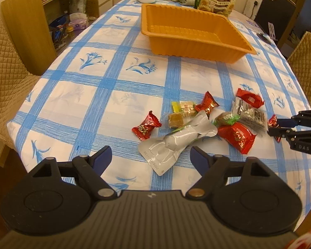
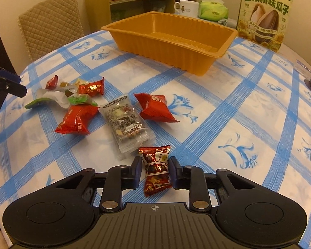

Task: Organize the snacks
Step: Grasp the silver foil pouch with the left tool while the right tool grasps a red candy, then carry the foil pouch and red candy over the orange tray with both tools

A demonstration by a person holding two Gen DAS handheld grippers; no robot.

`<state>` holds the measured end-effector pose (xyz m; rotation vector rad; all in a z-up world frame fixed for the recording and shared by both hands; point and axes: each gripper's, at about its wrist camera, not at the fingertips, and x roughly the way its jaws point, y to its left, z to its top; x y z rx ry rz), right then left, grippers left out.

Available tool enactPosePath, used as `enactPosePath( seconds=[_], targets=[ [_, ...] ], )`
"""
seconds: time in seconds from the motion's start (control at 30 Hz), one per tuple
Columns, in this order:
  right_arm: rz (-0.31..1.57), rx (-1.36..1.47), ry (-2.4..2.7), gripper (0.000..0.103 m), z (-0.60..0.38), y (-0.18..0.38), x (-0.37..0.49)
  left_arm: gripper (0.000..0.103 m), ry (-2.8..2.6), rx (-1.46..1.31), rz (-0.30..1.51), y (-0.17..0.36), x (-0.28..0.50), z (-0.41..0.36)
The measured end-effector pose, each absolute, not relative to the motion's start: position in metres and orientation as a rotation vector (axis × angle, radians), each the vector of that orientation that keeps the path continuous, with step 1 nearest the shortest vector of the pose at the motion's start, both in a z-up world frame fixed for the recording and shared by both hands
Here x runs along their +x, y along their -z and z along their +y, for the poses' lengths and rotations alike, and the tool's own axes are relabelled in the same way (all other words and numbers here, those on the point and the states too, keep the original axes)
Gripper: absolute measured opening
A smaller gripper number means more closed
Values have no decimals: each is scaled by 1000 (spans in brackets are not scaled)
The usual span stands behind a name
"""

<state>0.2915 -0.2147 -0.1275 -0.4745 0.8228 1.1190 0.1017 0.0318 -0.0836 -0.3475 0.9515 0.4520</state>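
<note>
Right tool (image 2: 154,172): fingers partly spread, flanking red candy (image 2: 156,170); contact not confirmed. Candy flat on worktop (image 2: 228,112), nearest piece of snack pile (image 2: 105,108), long axis along tool's fingers. Left tool (image 1: 151,157): wide apart, nothing held, over silver pouch (image 1: 176,145). Orange tray (image 2: 172,39) empty, well beyond candy. Judged: right arm nearer; close, lift, carry forward to tray.

Orange tray (image 2: 205,62), blue-checked white tablecloth (image 2: 228,124), red snack wrappers (image 2: 156,109).

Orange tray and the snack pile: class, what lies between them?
Only bare checked tablecloth separates the orange tray from the snack pile, shown in both wrist views.
</note>
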Motion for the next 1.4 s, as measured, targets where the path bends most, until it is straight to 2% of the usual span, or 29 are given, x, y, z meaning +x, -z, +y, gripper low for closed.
enactPosePath(
  seconds=[0.33, 0.37, 0.43, 0.57, 0.73, 0.97, 1.4],
  targets=[
    [883, -332, -1010, 22, -240, 119, 288, 55, -317, -225, 965, 92, 123, 19],
    [889, -315, -995, 22, -243, 118, 288, 49, -297, -203, 969, 93, 126, 16],
    [897, -289, -970, 22, -249, 116, 289, 45, -253, -156, 973, 94, 133, 12],
    [901, -254, -936, 22, -260, 112, 286, 44, -194, -74, 981, 99, 147, 7],
    [909, -230, -904, 22, -271, 112, 283, 34, -149, -4, 1017, 108, 159, 5],
    [926, -205, -882, 22, -281, 114, 280, 26, -113, -3, 1069, 115, 164, -1],
    [929, -189, -923, 22, -276, 106, 285, 25, -159, -144, 1018, 99, 155, -7]
  ],
)
